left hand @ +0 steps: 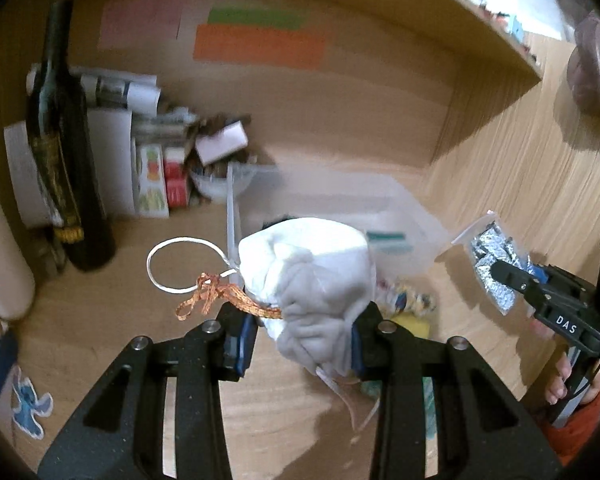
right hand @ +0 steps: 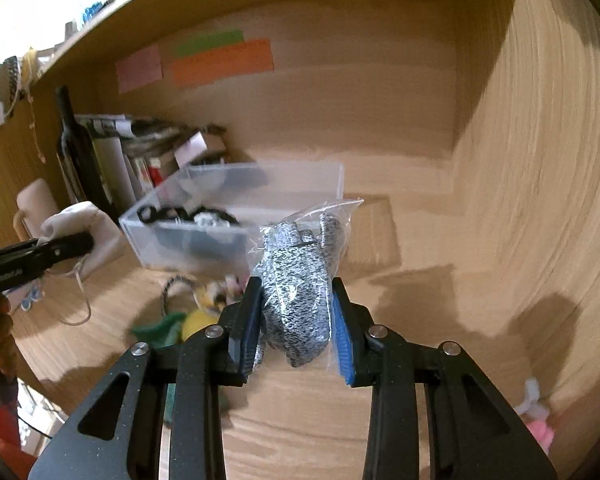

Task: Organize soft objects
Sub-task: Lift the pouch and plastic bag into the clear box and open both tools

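Clamping with both sets of jaws, each partly closed on a soft bundle: left gripper [left hand: 300,340] squeezing a white cloth pouch [left hand: 312,280] between its blue-padded fingers [left hand: 244,340], right gripper [right hand: 296,336] pinching a clear plastic bag [right hand: 304,280] stuffed with black-and-white speckled knit fabric. Hanging from the pouch, a white cord loop [left hand: 180,264] and an orange ribbon [left hand: 220,300], both dangling free over the wooden table [left hand: 120,340]. Holding both bundles lifted above the table, just in front of a clear plastic bin [right hand: 236,220] already containing dark items. Lying on the table beneath, near the bin's front wall, a green and yellow soft thing [right hand: 180,328] and a multicoloured one [right hand: 216,292], blurred. Standing well to the left, a dark wine bottle [left hand: 64,152] beside a white cylinder [left hand: 0,252], with papers and small boxes [left hand: 160,176] behind. Showing on the back wall, pink, green and orange paper strips [left hand: 260,46]. Resting far right on the table, a small pink and white plush [right hand: 538,420].
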### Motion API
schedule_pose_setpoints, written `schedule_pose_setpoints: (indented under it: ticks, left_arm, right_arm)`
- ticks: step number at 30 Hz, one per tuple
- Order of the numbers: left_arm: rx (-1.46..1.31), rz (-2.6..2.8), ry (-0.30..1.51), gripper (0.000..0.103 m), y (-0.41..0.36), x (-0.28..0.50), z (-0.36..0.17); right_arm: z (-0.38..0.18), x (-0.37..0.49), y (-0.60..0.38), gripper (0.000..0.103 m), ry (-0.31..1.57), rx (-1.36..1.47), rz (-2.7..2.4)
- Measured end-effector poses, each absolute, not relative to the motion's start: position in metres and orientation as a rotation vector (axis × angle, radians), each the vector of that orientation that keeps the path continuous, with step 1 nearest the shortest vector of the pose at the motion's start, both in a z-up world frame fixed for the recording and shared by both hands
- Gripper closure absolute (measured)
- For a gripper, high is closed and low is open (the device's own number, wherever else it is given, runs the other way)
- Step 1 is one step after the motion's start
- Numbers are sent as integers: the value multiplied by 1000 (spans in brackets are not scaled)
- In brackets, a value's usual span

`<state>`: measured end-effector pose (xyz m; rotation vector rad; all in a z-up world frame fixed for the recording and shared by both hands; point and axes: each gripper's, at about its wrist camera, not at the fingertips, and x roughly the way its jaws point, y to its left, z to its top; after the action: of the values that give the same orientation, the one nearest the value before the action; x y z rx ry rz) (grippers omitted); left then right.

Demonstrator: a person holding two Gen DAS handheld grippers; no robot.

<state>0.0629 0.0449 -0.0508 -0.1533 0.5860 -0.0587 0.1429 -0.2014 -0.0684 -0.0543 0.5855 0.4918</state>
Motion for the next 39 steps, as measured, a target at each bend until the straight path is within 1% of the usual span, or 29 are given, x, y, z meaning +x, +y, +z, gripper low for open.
schedule_pose_setpoints:
  ticks: [11,19,28,39]
  left_arm:
    - [-105,-59,456,66,32,97,-8]
    - [-108,-44,452,66,28,128,1]
    - [-113,-17,526,66,31,175,-13]
    - [-117,-11,679,66,31,222,-56]
  right_arm:
    - [-33,166,-176,73,454,-60,553]
    - [-23,185,-147,73,423,-78,632]
    - [-30,221,-128,73,472,-82,636]
    - [-68,263,-109,73,625,-113,602]
